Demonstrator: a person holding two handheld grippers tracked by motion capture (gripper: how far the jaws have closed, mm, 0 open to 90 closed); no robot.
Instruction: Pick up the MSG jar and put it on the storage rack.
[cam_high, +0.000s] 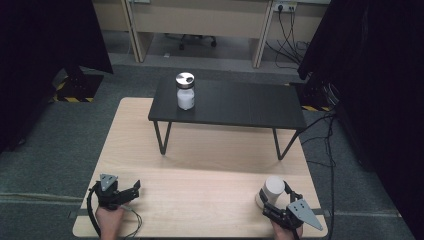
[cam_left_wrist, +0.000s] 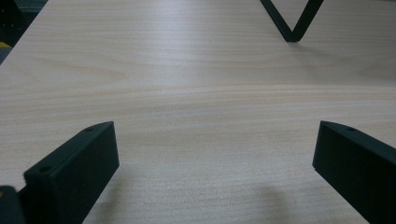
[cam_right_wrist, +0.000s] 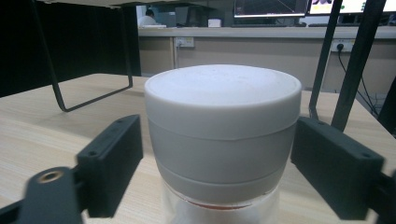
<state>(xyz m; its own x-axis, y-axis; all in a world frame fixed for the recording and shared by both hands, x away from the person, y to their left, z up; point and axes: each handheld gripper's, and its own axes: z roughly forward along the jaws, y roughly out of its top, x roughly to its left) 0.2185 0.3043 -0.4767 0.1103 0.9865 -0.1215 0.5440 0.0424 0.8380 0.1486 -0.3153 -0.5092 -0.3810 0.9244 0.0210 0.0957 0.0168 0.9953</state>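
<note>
While I am sitting at the pale wooden table (cam_high: 200, 150), my right gripper (cam_high: 274, 204) is resting at the near right corner with its jaws spread on either side of a jar with a white lid (cam_high: 273, 190). In the right gripper view the jar (cam_right_wrist: 222, 140) is standing upright between my two black jaws, its wide white lid filling the space between them and a clear body showing just under it. The right jaw is sitting just beside the lid; the left one is standing a little apart from it with table showing between, so I am not gripping the jar yet, and my jaws are open wider than the lid.

My left gripper (cam_high: 131, 191) is lying at the near left corner, well apart from the jar. In the left gripper view my left jaws are spread wide over bare wood, holding nothing, with one bent black leg (cam_left_wrist: 292, 21) of the small stand showing farther off.

A low black stand (cam_high: 227, 102) is sitting across the far half of the table on thin bent legs. A second jar with a shiny metal lid (cam_high: 185, 91) is standing upright on the left part of its top, its body looking white
</note>
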